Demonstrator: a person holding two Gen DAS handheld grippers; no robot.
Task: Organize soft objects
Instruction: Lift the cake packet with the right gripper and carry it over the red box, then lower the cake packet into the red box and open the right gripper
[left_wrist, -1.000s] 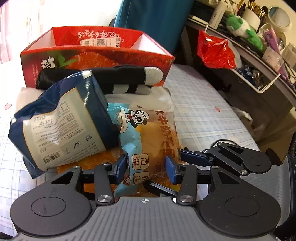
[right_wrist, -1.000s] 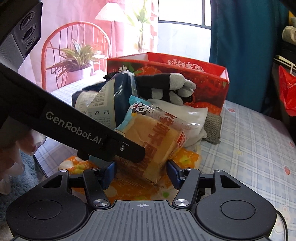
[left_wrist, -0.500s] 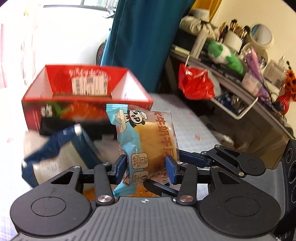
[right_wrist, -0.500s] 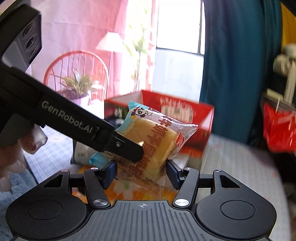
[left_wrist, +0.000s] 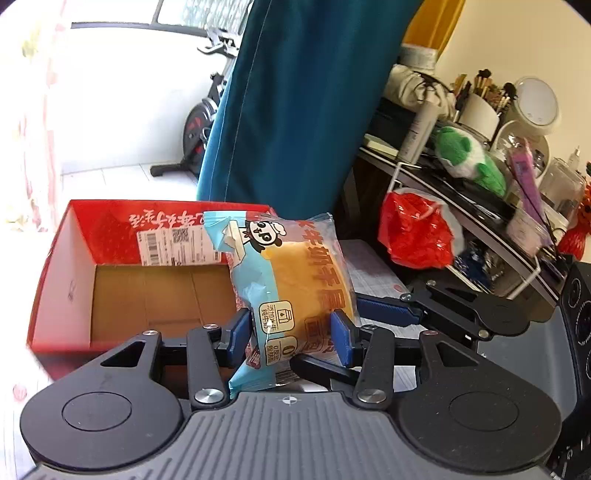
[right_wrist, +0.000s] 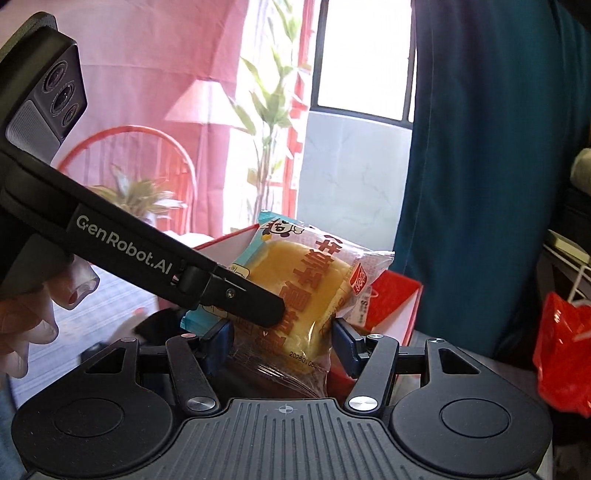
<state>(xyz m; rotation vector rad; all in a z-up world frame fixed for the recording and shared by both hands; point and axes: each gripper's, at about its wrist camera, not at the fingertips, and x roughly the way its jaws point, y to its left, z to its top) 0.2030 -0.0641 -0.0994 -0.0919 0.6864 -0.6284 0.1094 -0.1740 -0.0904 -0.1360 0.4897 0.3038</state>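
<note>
Item: packaged cake (left_wrist: 291, 280), panda-printed wrapper. We are gripping it with both tools: the left hand-held gripper (left_wrist: 291, 334) is clamping its lower part between the blue pads, and the right hand-held gripper (right_wrist: 282, 341) is clamping the same packet from the other side. Location: we are holding it in the air just ahead of both tools. Beyond and left of the left tool, the red cardboard box (left_wrist: 74, 254) is lying open, its visible floor bare. Status, as we judge it: sorting barely begun; deposit pending.

Bread packet (left_wrist: 291, 291) now above box (left_wrist: 110, 273).
</note>
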